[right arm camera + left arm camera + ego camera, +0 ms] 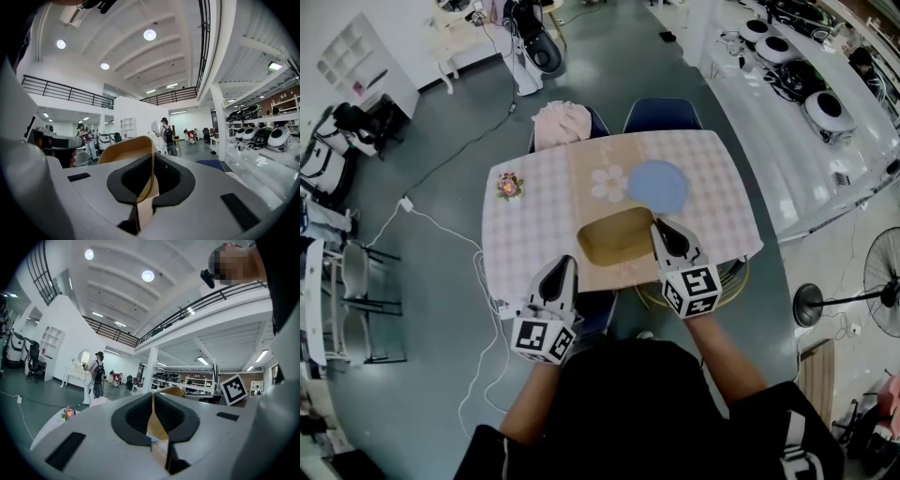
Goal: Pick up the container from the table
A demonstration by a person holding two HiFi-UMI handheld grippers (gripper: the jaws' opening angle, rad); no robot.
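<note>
So: left gripper [152, 416] and right gripper [151, 180] are each clamped on a thin side wall of the shallow tan rectangular container [614, 239]. It sits between them, over the checked-cloth surface [525, 234] (lifted clear or not, can't confirm from above). Pinching opposite walls probably keeps it level and stops it twisting. Both point forward and roughly level, one on each side of it, with the right one reaching further ahead.
</note>
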